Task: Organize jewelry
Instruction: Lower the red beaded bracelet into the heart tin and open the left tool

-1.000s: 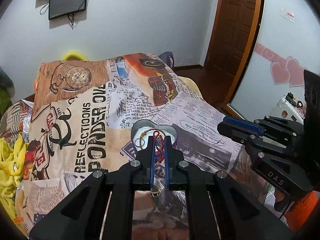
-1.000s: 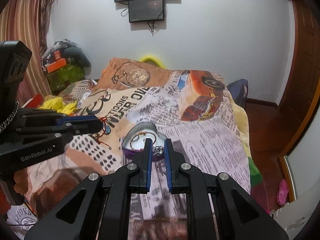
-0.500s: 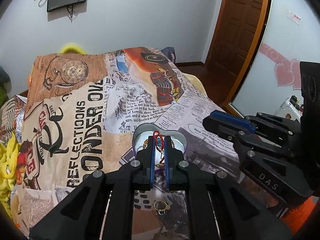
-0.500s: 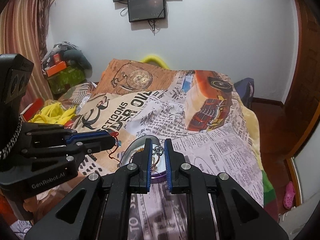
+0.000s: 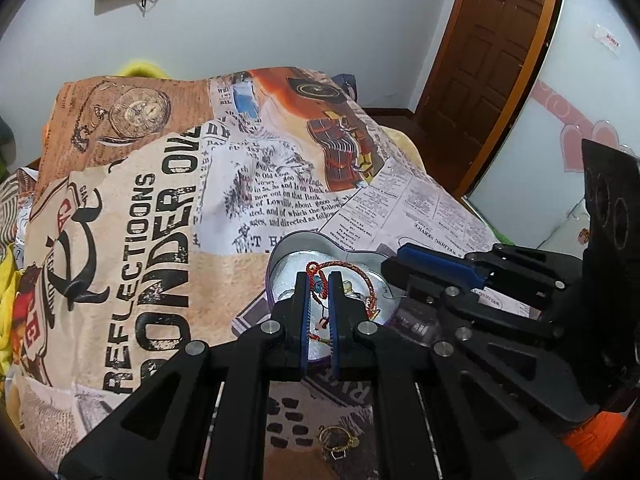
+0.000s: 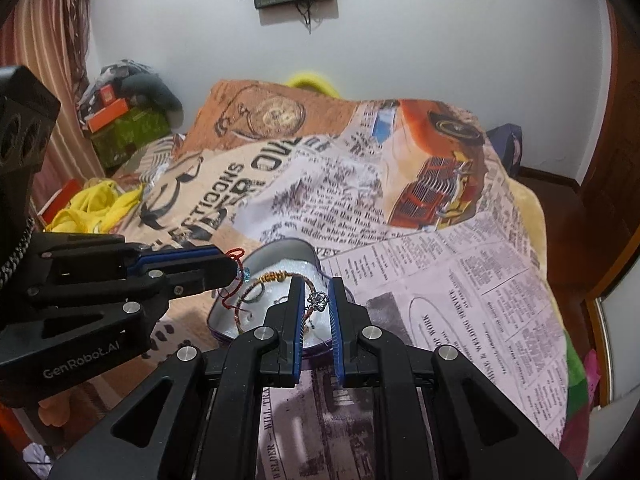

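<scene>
A heart-shaped tin (image 5: 297, 240) (image 6: 280, 249) with a silvery lining lies on the printed bedspread. My left gripper (image 5: 319, 280) (image 6: 232, 266) is shut on a red cord bracelet (image 5: 344, 268) with a blue bead (image 6: 247, 275) and holds it over the tin. My right gripper (image 6: 316, 300) (image 5: 390, 270) is shut on a small silver ring (image 6: 318, 300), also over the tin. A brown and gold bracelet (image 6: 276, 278) lies inside the tin.
A gold ring (image 5: 338, 438) lies on the bedspread (image 5: 140, 220) near me, below the left gripper. Yellow cloth (image 6: 92, 208) and boxes (image 6: 120, 120) sit at the bed's left. A wooden door (image 5: 492, 52) stands at the right.
Both grippers have moved forward over the heart tin, carrying the red bracelet and the silver ring. The tin now lies directly under both sets of fingers.
</scene>
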